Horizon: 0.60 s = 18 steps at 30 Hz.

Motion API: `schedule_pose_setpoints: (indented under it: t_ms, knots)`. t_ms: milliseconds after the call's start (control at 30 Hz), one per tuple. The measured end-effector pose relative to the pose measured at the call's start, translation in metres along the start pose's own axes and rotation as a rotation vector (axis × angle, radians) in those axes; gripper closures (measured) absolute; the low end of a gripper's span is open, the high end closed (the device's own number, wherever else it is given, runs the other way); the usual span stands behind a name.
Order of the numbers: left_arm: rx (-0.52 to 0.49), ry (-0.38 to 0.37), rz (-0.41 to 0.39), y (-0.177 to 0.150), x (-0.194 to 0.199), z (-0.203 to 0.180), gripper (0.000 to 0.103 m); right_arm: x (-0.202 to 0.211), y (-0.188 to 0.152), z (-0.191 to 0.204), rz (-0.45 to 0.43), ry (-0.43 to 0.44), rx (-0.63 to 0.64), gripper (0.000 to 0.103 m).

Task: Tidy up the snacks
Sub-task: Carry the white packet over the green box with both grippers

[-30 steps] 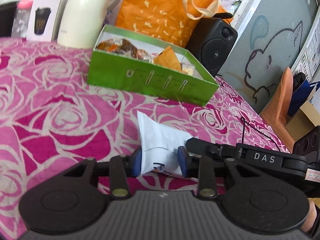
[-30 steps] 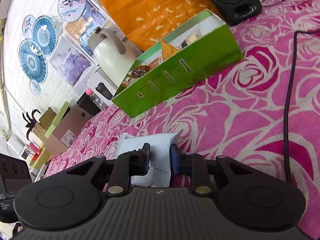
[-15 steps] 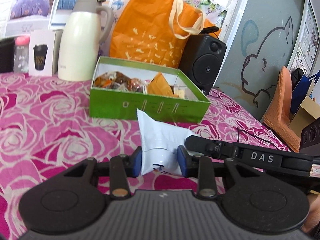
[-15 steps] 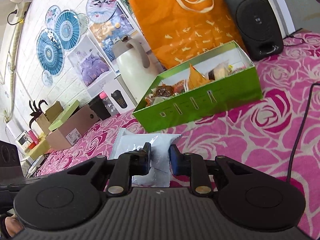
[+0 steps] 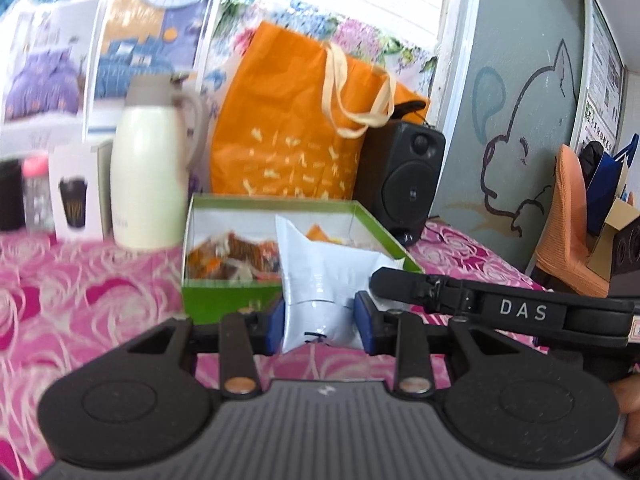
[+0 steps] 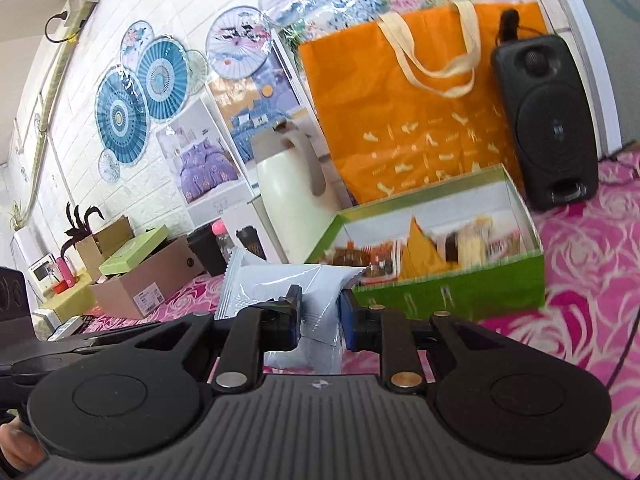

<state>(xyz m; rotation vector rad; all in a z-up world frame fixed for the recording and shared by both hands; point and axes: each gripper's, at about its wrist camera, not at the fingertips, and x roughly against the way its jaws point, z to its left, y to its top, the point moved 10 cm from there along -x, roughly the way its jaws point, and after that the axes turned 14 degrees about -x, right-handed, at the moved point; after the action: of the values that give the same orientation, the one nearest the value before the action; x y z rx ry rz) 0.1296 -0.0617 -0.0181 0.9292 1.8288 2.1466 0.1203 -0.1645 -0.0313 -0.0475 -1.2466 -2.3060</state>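
Observation:
A white sealed snack packet (image 5: 320,280) is held by both grippers, lifted above the pink rose tablecloth. My left gripper (image 5: 320,326) is shut on its near end. My right gripper (image 6: 318,314) is shut on the same packet (image 6: 280,284) from the other side. Its black finger shows in the left wrist view (image 5: 460,294). Just beyond stands the open green snack box (image 5: 224,300), also seen in the right wrist view (image 6: 480,288), with several wrapped snacks and an orange packet (image 6: 420,256) inside.
Behind the box stand a cream thermos jug (image 5: 150,176), an orange tote bag (image 5: 296,136) and a black speaker (image 5: 408,184). A white cup carton (image 5: 74,200) and bottle are at left. A black cable (image 6: 628,344) lies on the cloth at right. Cardboard boxes (image 6: 140,272) sit far left.
Both grippers have lifted the white packet off the cloth and brought it closer to the green box; the views tilted up and the box looks nearer.

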Motion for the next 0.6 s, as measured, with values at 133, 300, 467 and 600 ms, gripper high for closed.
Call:
schedule_pose_setpoints:
  t_ms: [133,300,467,600]
  knots:
    - [-0.030,0.023,-0.026,0.021,-0.018,0.006,0.070,-0.011,0.023,0.002,-0.029,-0.012,0.041,0.065]
    - [-0.081,0.055,-0.042,0.036,-0.049,0.014,0.071,-0.034,0.047,-0.006,-0.036,-0.034,0.063,0.065]
    - [-0.071,0.074,-0.020,0.040,-0.082,0.025,0.071,-0.059,0.059,-0.022,-0.032,-0.064,0.063,0.066]
    - [-0.062,0.072,-0.007,0.044,-0.101,0.033,0.071,-0.074,0.065,-0.031,-0.026,-0.067,0.071,0.066]
